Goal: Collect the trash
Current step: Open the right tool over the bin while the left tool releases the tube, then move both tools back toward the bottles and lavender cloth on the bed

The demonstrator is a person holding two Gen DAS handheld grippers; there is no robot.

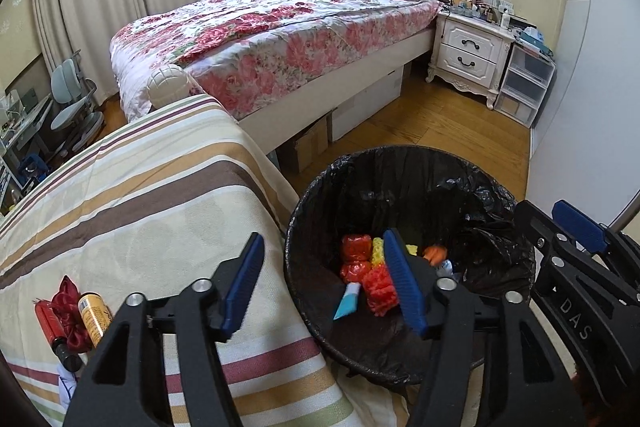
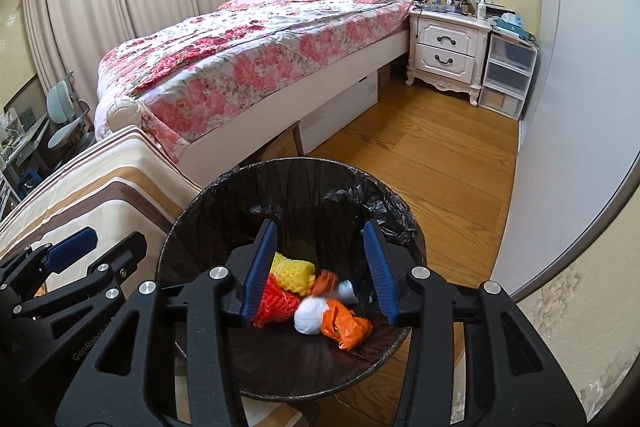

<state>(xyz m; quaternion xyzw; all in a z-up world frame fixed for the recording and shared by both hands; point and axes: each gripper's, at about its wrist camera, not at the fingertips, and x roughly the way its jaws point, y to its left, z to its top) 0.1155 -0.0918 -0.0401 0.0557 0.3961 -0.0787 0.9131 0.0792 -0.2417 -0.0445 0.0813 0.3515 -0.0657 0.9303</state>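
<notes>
Trash already collected lies at the bottom of the round black bag-lined bin [image 2: 288,195]: red and yellow foam nets [image 2: 280,295], a white wad [image 2: 310,315], an orange plastic bag [image 2: 346,327]. Right tongs [image 2: 320,267] hang over the bin, spread apart and empty. Left tongs [image 1: 324,287], likewise spread and empty, straddle the bin's rim. Remaining, by judgement: a red ribbon bow [image 1: 70,311], yellow tube [image 1: 94,313] and red cylinder [image 1: 48,323] on the striped cloth-covered counter [image 1: 160,219].

Both views are taken from above, angled down and across the room toward the bed [image 1: 280,39]. The trash bin [image 2: 288,187] is seen close below in each; the left view is set further left.
</notes>
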